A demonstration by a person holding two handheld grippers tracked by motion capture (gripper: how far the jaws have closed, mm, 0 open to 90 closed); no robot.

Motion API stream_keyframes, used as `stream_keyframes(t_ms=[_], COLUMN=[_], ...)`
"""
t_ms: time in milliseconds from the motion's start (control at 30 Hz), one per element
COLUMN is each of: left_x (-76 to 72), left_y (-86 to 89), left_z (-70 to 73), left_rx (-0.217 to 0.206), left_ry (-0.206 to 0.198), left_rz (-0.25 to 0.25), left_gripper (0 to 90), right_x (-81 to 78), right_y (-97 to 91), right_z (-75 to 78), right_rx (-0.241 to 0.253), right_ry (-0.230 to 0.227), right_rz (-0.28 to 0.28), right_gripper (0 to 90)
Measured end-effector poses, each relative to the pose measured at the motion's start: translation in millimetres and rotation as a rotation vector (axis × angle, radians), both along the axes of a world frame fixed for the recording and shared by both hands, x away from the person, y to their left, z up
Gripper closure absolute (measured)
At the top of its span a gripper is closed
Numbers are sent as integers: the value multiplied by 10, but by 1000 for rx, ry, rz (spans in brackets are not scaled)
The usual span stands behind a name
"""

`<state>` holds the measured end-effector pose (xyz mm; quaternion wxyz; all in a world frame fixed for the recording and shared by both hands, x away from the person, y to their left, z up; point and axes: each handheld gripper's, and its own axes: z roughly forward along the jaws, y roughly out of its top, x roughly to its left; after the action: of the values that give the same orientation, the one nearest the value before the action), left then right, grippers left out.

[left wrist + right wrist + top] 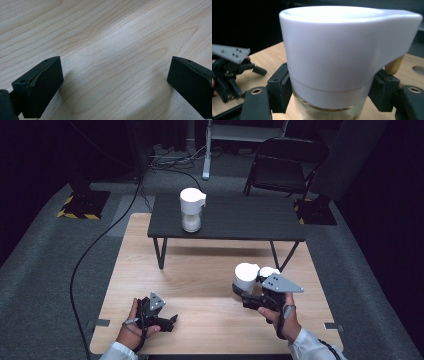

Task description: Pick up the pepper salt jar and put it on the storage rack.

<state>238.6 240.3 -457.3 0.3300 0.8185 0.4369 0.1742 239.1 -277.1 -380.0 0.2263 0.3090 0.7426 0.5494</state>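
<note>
High view: wooden table (200,270) carries a small dark table (235,217) at its far side, and on that stands a white-lidded glass jar (192,209). Near the front right, my right gripper (250,296) pinches a second jar (246,279) of the same kind, white lid on top; whether its base touches the wood I cannot tell from here. My left gripper (167,321) sits low at the front left, well apart from both jars, jaws pointing toward the right.

Left gripper view: both black pads (40,87) stand spread wide over bare wood grain, nothing between them.

Right gripper view: held jar (332,57) sits square between the jaws. White lid with a spout-like lip projecting right; clear glass body below it, pale contents showing through the glass. Pads (280,87) press on either side at the seam where lid meets glass. Left gripper (229,67) shows farther off at the left edge, over the wood.
</note>
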Motion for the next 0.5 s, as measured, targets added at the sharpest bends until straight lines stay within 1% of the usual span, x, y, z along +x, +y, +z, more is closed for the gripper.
stream_keyframes(t_ms=[33,67,100,133,167,233,300,433,500], left_x=[0,0,0,0,0,1,1,0,1], left_y=[0,0,0,0,0,1,1,1,1], left_z=[0,0,0,0,0,0,0,-1,0], left_rx=[0,0,0,0,0,0,0,0,0], left_ry=[0,0,0,0,0,0,0,0,0], left_rz=[0,0,0,0,0,-1,-1,0,-1], left_gripper=[3,3,3,3,3,3,3,3,3], right_x=[17,17,53,65,65,106,124,176,185], right_y=[7,7,17,26,26,46,61,63,76], right_z=[34,34,100,131,131,222,267,366,413], right_rx=[3,3,9,9,9,16,18,31,24], right_ry=[-6,-6,-12,-19,-19,-30,-42,-48,-63], right_rz=[-7,-7,-13,-18,-18,-33,-39,-44,-51], right_gripper=[299,299,299,299,299,299,299,299,299])
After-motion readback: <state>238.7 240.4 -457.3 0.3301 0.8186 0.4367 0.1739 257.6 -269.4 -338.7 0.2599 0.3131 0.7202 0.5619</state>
